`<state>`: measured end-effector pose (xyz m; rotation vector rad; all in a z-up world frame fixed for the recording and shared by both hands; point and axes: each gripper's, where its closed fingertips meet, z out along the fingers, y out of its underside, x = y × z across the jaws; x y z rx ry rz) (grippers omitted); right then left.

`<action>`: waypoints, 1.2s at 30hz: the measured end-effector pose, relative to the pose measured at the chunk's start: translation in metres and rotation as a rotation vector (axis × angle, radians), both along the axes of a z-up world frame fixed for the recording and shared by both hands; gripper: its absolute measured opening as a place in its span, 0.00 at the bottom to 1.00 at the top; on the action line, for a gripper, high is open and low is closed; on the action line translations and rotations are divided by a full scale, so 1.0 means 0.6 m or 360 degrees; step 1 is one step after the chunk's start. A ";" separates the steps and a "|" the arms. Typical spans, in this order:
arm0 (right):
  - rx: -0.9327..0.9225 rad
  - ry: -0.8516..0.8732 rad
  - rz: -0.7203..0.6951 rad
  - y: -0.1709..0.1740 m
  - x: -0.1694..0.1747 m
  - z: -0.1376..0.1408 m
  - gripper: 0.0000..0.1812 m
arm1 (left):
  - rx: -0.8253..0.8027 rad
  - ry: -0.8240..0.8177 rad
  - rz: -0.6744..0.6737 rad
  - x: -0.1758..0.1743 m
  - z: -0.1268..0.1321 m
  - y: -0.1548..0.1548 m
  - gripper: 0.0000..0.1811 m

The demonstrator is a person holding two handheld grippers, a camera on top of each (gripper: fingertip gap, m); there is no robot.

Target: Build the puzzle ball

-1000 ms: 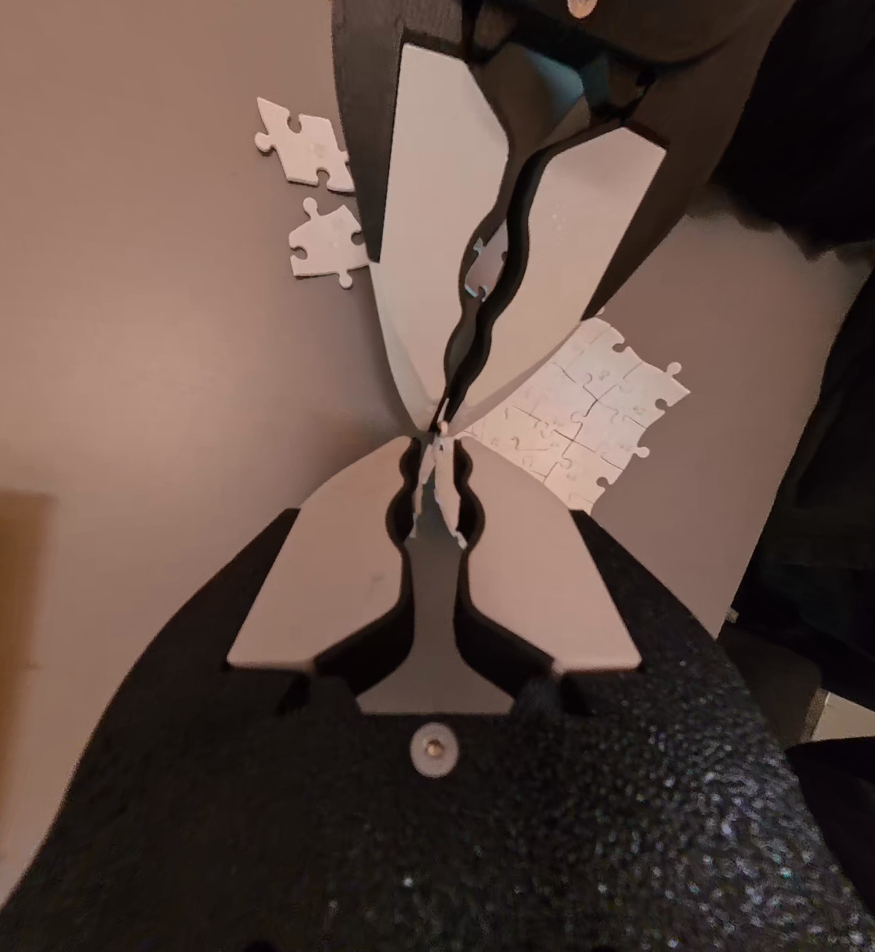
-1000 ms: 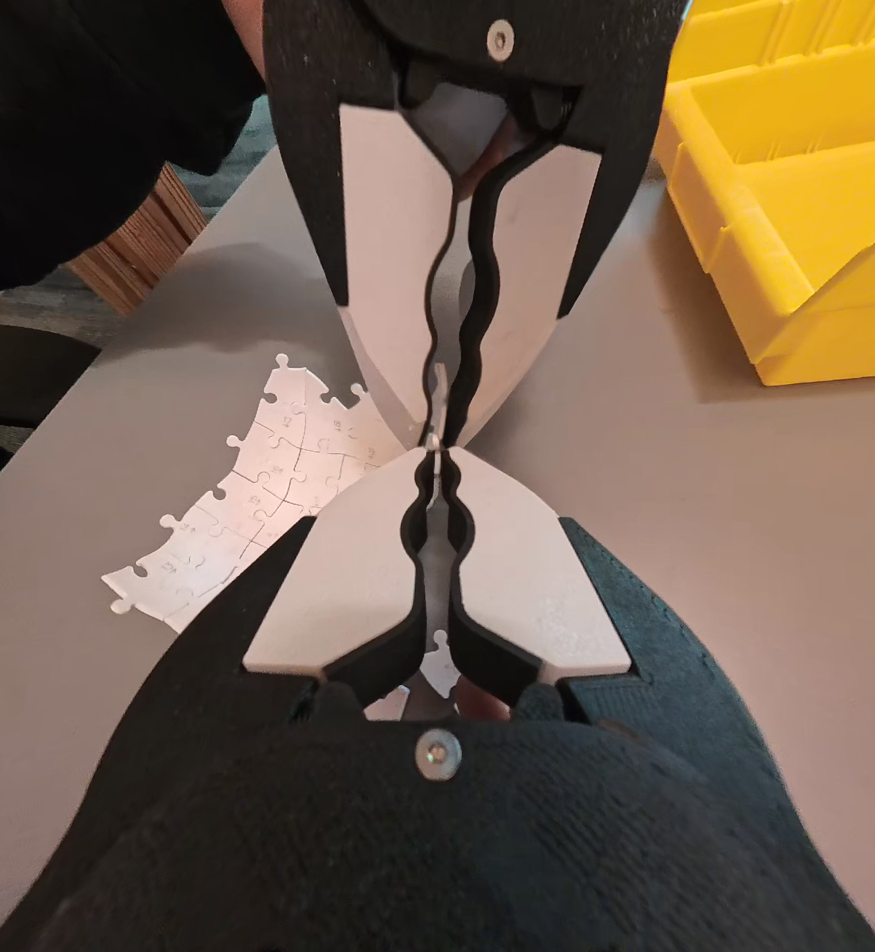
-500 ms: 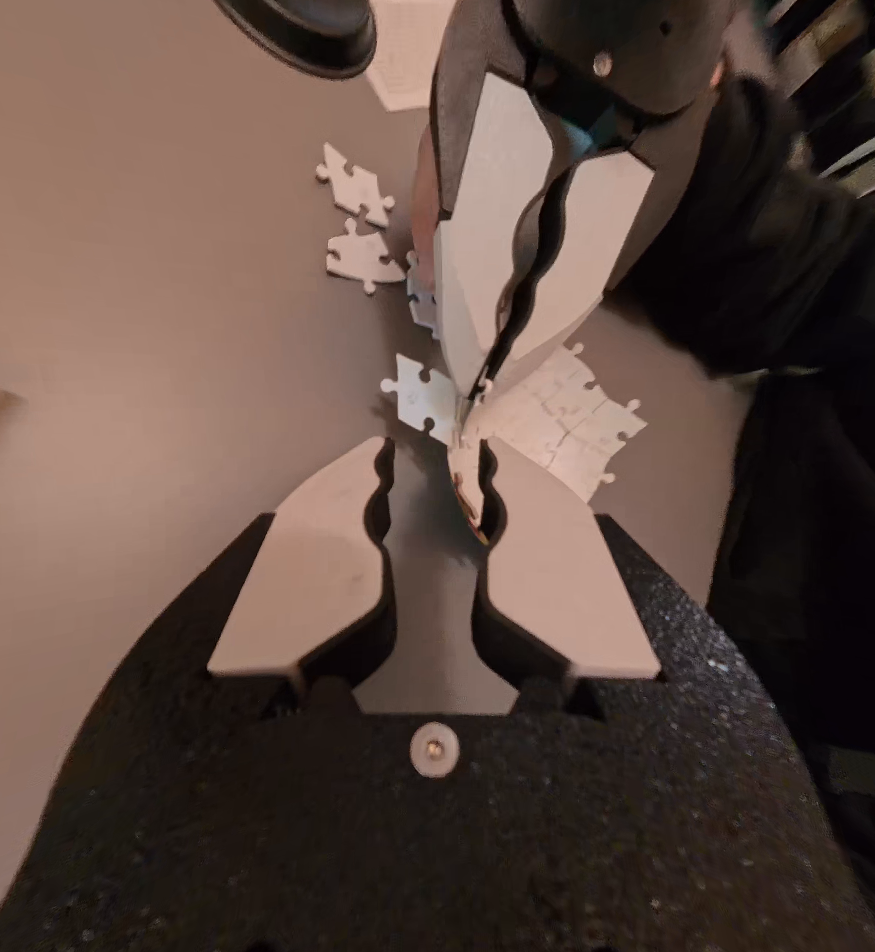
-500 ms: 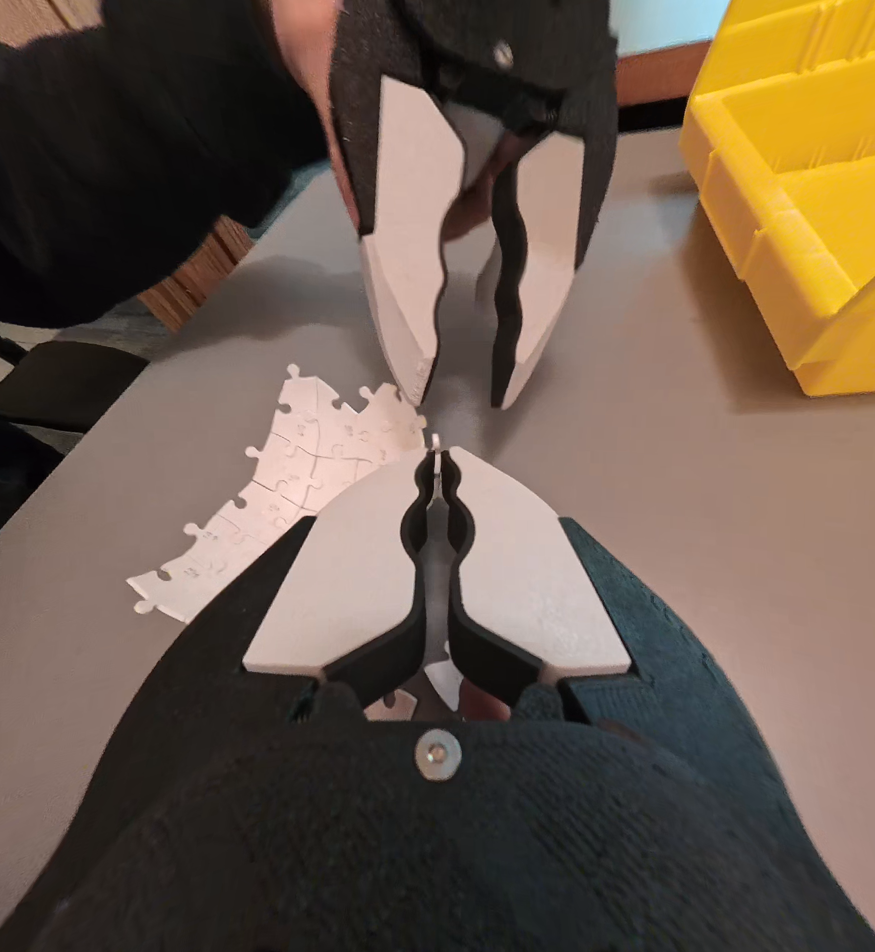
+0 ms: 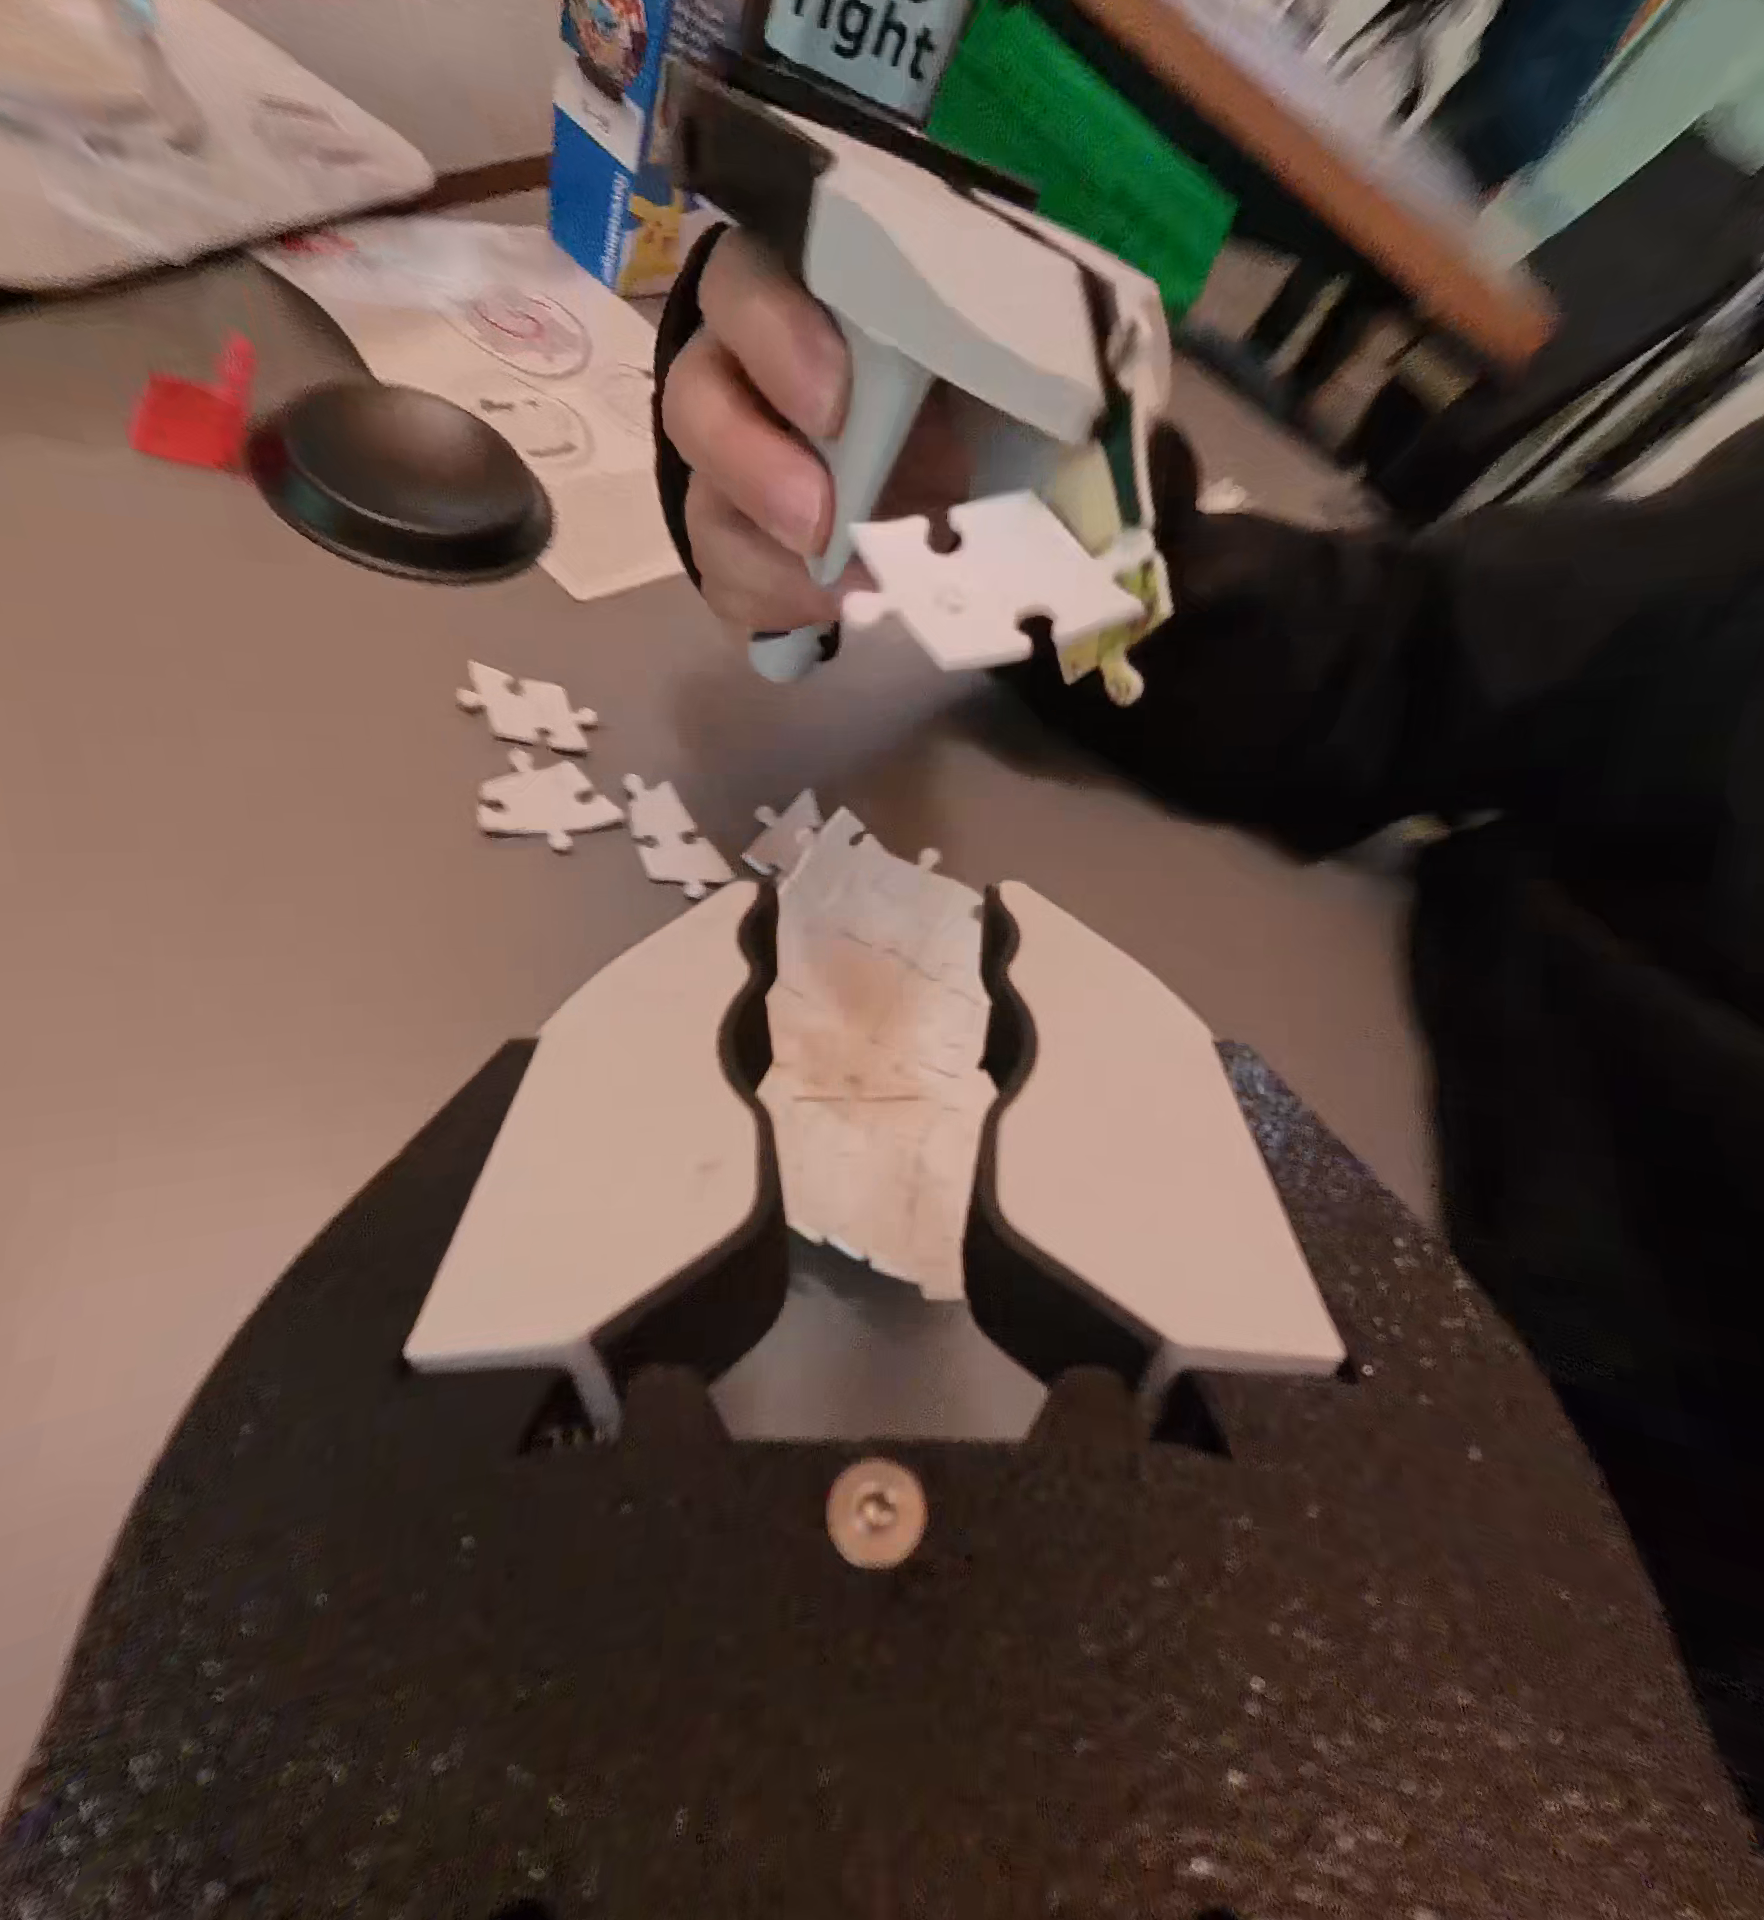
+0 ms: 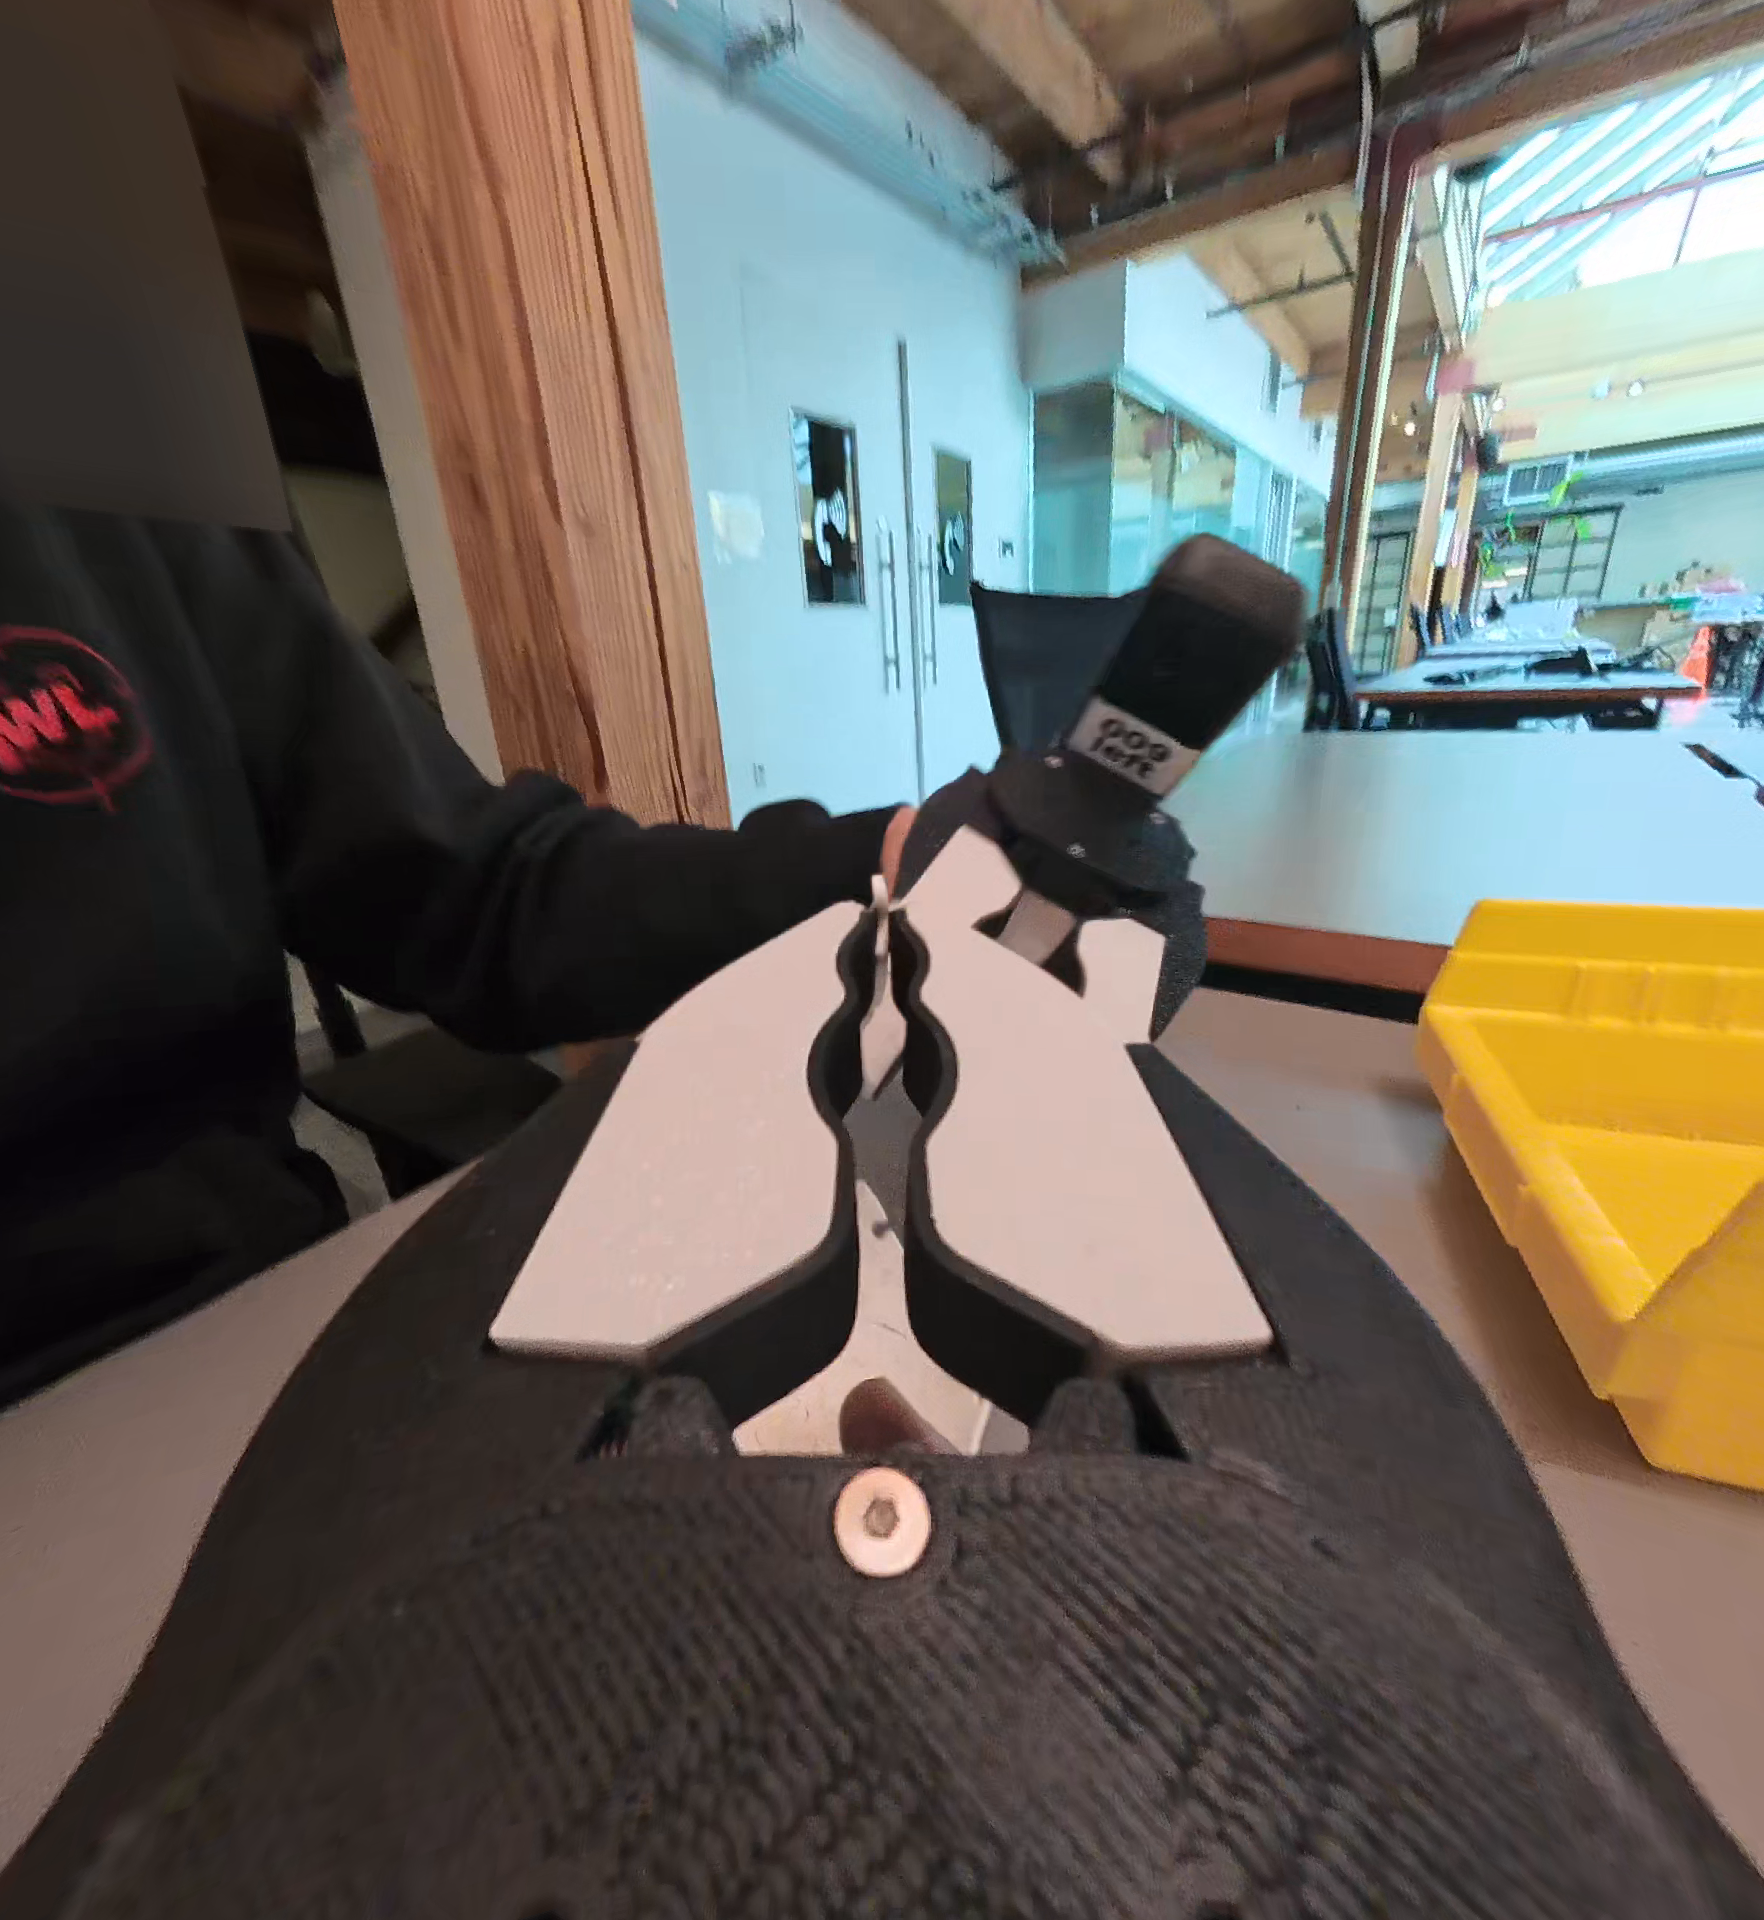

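Table (image 5: 182, 1039): grey surface, below both grippers in both wrist views.
Yellow bin (image 6: 1636, 1143): one, on the table to the right of the right gripper.
Person's sleeve (image 6: 504, 894): black, reaching from the left across to the left gripper's handle.
Right gripper (image 5: 1132, 582): raised above the table and seen side-on from the left wrist view, tips pointing down; a hand (image 5: 753, 457) is wrapped round its pale handle. Fingers pressed together on a white puzzle piece (image 5: 992, 582), which sticks out sideways from the tips, off the table.
Left gripper (image 5: 878, 904): tilted down toward the table, fingers apart, gripping nothing.
Assembled puzzle sheet (image 5: 878, 1070): one curved patch of joined white pieces lying on the table, seen through the gap of the left gripper's fingers.
Loose pieces (image 5: 535, 800): about four, white, flat on the table just beyond and left of the left gripper's tips.
Black round dish (image 5: 400, 478): one, farther off to the left, beside a printed sheet (image 5: 566, 353).
Puzzle box (image 5: 618, 156): one, blue, upright behind the right gripper.
Red scrap (image 5: 192, 405): one, left of the dish.
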<state>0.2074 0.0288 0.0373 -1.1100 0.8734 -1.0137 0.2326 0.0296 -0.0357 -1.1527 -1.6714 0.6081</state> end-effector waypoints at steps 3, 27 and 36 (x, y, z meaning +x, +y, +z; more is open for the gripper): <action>0.0078 -0.0091 0.0058 0.001 -0.010 0.011 0.01 | -0.0399 -0.0146 0.0136 -0.014 -0.001 -0.011 0.22; -0.0388 0.0030 0.0273 0.080 -0.015 0.000 0.01 | 0.0705 0.0386 -0.0535 -0.045 0.090 0.090 0.14; -0.0372 0.0202 0.0210 0.067 -0.002 -0.023 0.01 | 0.0699 0.0378 -0.0408 -0.052 0.090 0.068 0.13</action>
